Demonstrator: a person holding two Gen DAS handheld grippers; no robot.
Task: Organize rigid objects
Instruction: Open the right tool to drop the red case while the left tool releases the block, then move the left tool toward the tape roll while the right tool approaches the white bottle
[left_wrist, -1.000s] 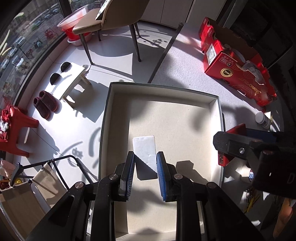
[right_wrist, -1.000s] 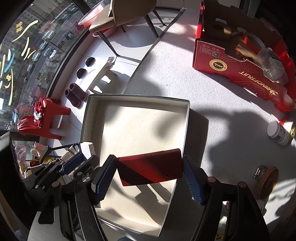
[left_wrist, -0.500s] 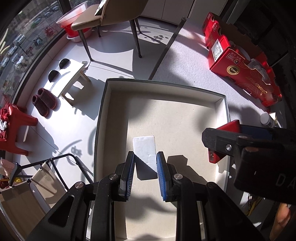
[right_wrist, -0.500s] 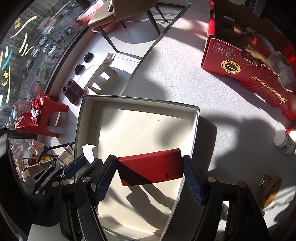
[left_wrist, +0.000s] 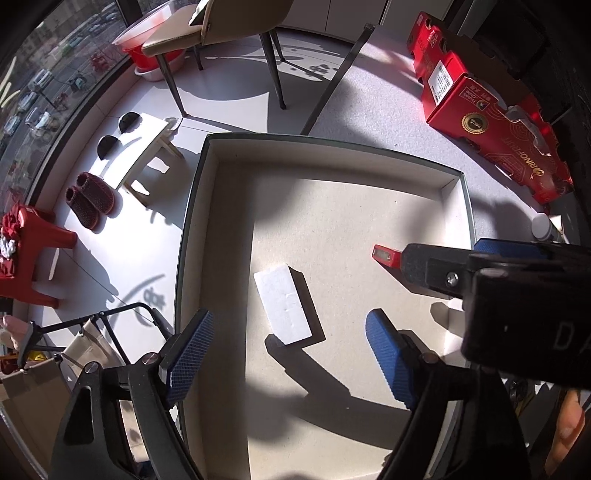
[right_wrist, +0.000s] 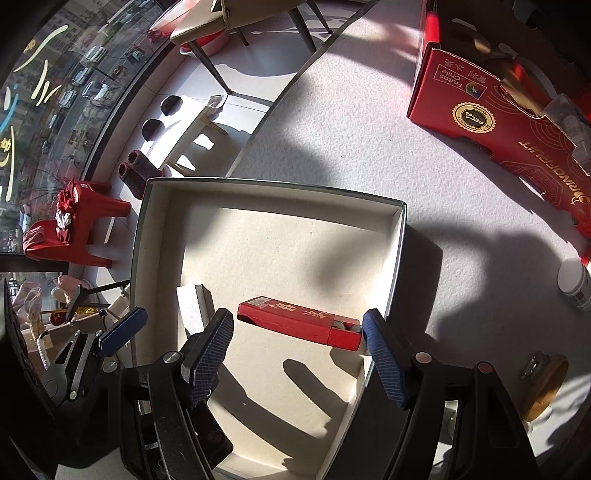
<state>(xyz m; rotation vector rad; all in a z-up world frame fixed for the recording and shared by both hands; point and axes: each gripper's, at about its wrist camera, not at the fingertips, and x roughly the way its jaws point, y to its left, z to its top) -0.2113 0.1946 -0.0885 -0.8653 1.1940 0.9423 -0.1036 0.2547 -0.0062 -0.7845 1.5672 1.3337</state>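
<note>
Inside the tray — white block, red box just released, both claws newly spread.

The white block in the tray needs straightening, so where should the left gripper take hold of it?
Grip the white block across its two long sides at mid-length, coming straight down from above. It lies flat on the tray floor, slightly skewed, with clear space along both long sides.

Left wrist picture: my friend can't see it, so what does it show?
The left tool hangs open over a white block lying in a shallow cardboard tray. The right tool reaches in beside a red box.
</note>
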